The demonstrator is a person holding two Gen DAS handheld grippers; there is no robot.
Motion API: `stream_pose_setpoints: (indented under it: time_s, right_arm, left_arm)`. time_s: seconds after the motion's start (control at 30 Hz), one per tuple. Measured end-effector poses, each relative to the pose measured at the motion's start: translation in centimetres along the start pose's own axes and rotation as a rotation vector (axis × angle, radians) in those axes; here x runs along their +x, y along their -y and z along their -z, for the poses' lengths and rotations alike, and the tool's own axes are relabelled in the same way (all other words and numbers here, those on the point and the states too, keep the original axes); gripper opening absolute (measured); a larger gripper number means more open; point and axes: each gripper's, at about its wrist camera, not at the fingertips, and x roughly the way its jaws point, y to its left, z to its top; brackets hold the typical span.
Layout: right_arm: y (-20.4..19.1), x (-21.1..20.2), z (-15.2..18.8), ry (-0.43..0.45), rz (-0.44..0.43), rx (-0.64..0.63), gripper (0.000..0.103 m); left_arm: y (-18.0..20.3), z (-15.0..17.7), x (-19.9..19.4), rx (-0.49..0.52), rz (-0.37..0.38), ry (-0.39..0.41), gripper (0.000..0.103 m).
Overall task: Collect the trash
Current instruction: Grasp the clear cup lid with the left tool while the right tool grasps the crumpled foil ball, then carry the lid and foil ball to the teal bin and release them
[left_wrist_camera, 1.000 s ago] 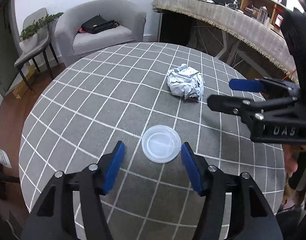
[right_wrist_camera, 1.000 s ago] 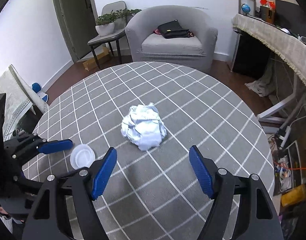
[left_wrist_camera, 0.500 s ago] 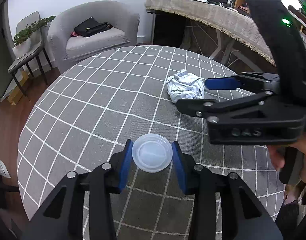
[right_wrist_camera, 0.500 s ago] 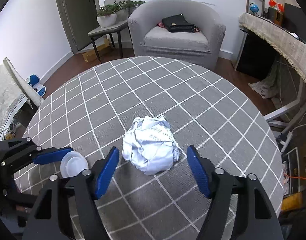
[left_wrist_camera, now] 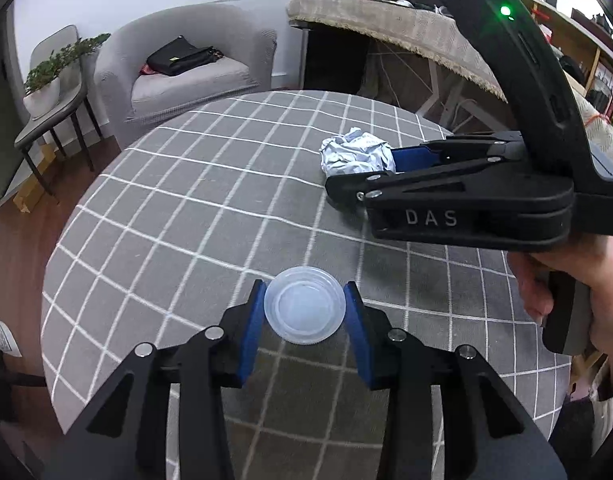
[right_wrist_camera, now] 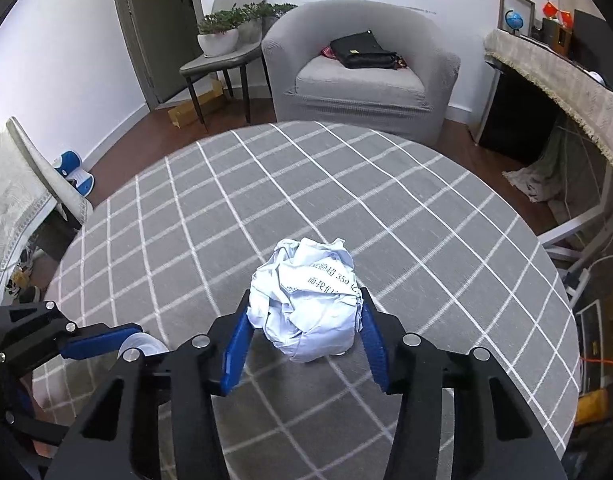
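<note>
A clear round plastic lid (left_wrist_camera: pixel 304 312) lies on the grey checked tablecloth (left_wrist_camera: pixel 186 200), near its front edge. My left gripper (left_wrist_camera: pixel 305 286) is shut on it, one blue pad against each side of its rim. Farther back and to the right, a crumpled ball of printed paper (right_wrist_camera: pixel 306 304) sits on the cloth. My right gripper (right_wrist_camera: pixel 305 294) is closing on it, and both pads press into its sides. The left wrist view shows the same paper ball (left_wrist_camera: pixel 352 154) in the right gripper (left_wrist_camera: pixel 370 176). The right wrist view shows the lid (right_wrist_camera: pixel 144 344) low at the left.
A person's hand (left_wrist_camera: pixel 566 292) holds the right gripper's handle. Beyond the round table stand a grey armchair (right_wrist_camera: pixel 362 80) with a black bag, a chair with a potted plant (right_wrist_camera: pixel 222 40), and a fringed counter (left_wrist_camera: pixel 406 28) on the right. The table's edge lies close below both grippers.
Both grippers went from open to closed. The left one shut on the lid. The right one moved forward over the paper ball and squeezed it.
</note>
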Motion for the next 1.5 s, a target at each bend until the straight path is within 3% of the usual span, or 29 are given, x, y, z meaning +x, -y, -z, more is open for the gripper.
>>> stream_pose_setpoints:
  time_s: [0.5,0.87,1.23,1.5]
  right_arm:
    - [-5.6,-0.9,1.0,0.025,-0.063,-0.036,0.05]
    - [-11.9,-2.8,4.1,0.046,-0.123,-0.063,0.05]
    - [-19.6,-4.3,6.9,0.053,-0.195,-0.147,0.05]
    - [-24.3,-3.7,6.6,0.047,-0.245,-0.21,0.05]
  left_arm:
    - [-3.5,3.1,-4.8,-0.088,-0.039,0.024,0.042]
    - [-5.9,8.6,-8.9,-0.144,-0.132,0.014,0.042]
    - [-10.0,14.6,-14.8,-0.268,-0.238,0.065,0.042]
    - [-14.5,17.3,-16.1,-0.36,-0.288,0.055,0.042]
